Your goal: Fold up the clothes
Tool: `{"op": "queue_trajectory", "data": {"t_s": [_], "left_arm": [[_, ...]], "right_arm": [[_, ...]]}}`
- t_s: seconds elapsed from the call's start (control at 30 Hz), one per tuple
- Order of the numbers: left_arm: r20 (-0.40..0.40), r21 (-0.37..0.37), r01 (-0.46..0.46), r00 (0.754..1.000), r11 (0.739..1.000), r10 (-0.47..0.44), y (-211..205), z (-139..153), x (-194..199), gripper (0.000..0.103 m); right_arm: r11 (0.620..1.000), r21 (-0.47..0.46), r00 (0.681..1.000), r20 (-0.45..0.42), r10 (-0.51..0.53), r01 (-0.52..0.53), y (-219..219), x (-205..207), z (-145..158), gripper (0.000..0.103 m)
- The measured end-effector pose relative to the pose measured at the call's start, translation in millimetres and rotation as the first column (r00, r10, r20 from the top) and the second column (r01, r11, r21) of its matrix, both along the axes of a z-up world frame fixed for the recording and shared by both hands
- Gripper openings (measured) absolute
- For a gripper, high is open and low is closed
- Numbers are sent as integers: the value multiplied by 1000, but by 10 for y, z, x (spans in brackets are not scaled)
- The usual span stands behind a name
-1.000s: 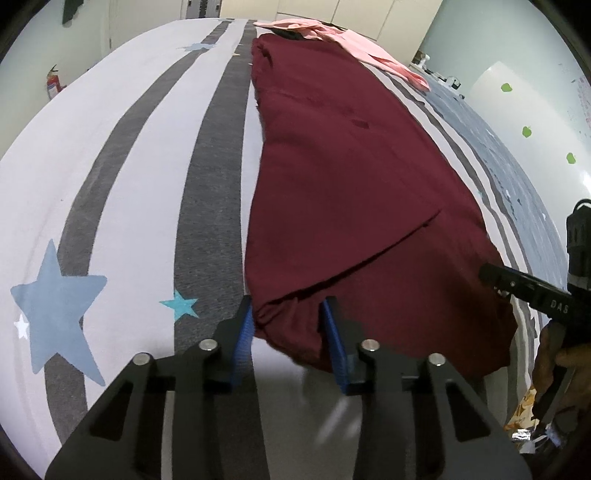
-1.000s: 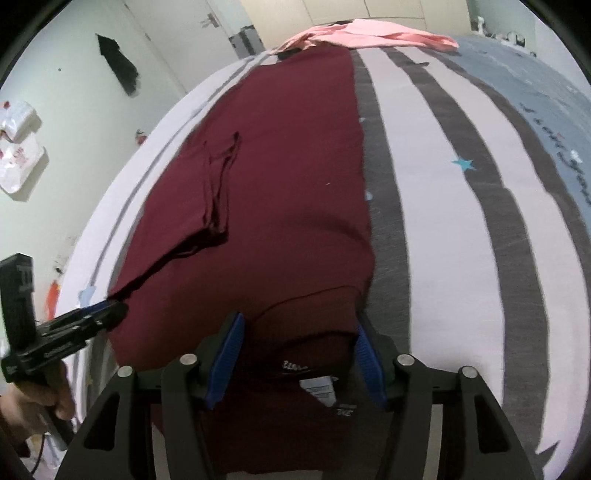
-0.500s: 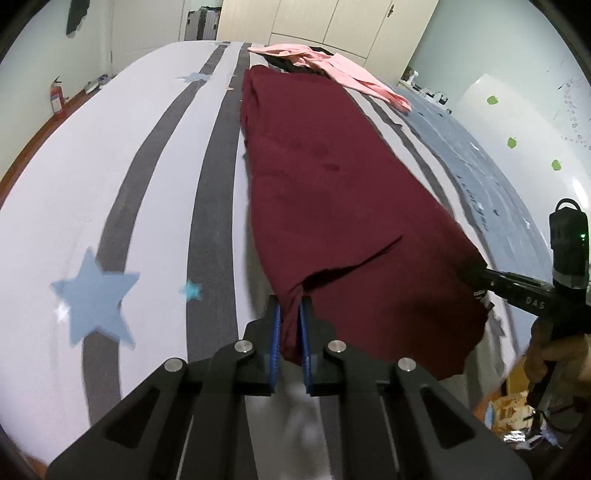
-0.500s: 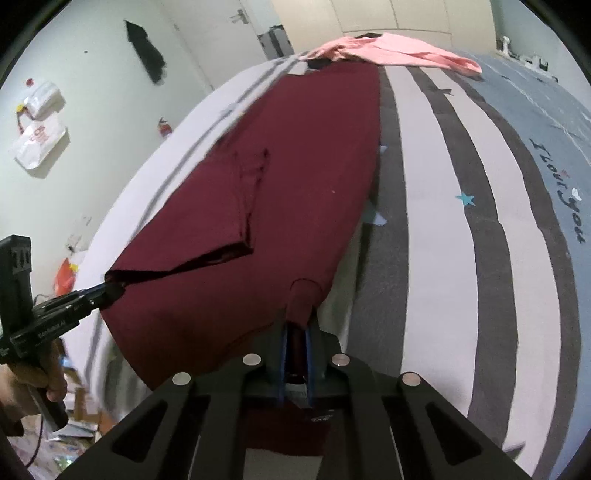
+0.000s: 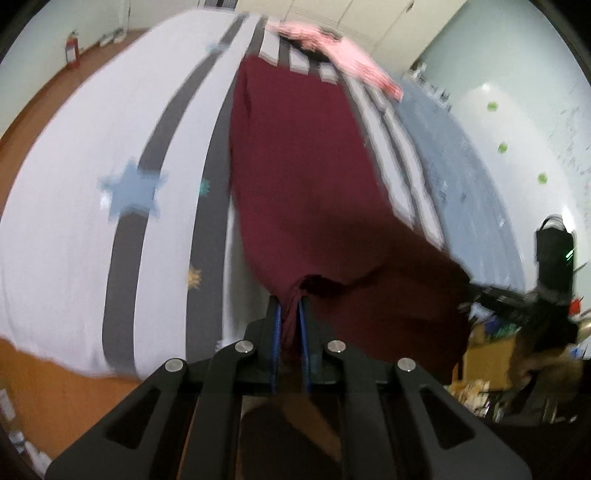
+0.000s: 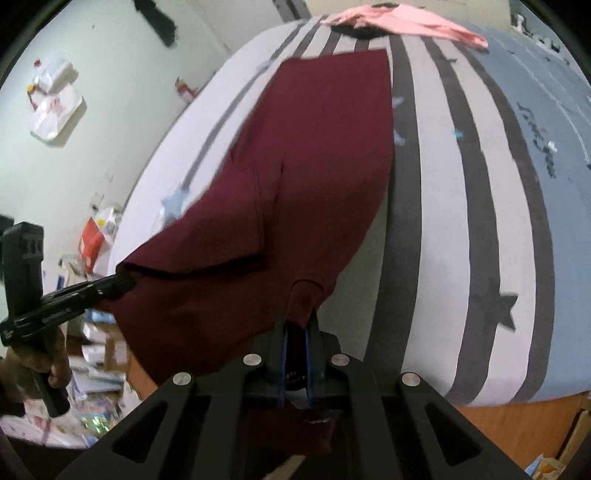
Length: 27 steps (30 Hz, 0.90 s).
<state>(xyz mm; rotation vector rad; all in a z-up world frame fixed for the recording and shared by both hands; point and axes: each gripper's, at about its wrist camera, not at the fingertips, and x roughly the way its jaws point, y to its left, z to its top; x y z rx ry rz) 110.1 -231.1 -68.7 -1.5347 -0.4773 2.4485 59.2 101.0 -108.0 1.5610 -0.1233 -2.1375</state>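
Observation:
A dark maroon shirt (image 5: pixel 306 155) lies lengthwise on the striped bed sheet (image 5: pixel 92 155), with its near end lifted off the bed. My left gripper (image 5: pixel 289 314) is shut on the shirt's near left corner. My right gripper (image 6: pixel 297 328) is shut on the shirt (image 6: pixel 325 147) at the collar end, near the label. The near hem hangs between the two grippers beyond the bed's edge. The right gripper shows at the right of the left wrist view (image 5: pixel 491 291), and the left gripper at the left of the right wrist view (image 6: pixel 110 286).
A pink garment (image 6: pixel 406 22) lies at the far end of the bed, also in the left wrist view (image 5: pixel 343 55). Wooden floor (image 5: pixel 48 373) lies below the bed edge. Boxes and clutter (image 6: pixel 96 354) sit on the floor at the left. A fire extinguisher (image 5: pixel 72 48) stands by the far wall.
Both grippers closed on the shirt's near end a second ago. Since then they have lifted it and pulled it back off the bed edge; the shirt's far end has slid away from the pink garment.

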Motion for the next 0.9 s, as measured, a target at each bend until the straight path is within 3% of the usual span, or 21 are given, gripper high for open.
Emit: {"op": "queue_trajectory", "data": {"t_s": [0.17,0.33,0.43,0.67,0.9], "left_arm": [[-166,24,-15,986,1000,19,-122,333,-724,7],[-259,-16,-42,965,999,37,-311,249,-1746,7],[-274,-50,-45,961,998,29,-386,41,-2307,7],[-248,-144,4,968,990,-40,-199,-485,-3494,7],[-177,-173,0,984,985,-31,-163,-807,-4109,7]], "right_arm": [[998,-22,990,-130,-60,58,-105,-564,300,6],[993,-70,967,-231,-112,98,-157,-1344,444,6],[991,-94,961,-250,-120,99,-237,-1898,346,6],[984,-113,966,-205,-158,137,-371,-3183,-236,6],[982,-127,976,-149,-159,140,-390,-3698,-554,6]]}}
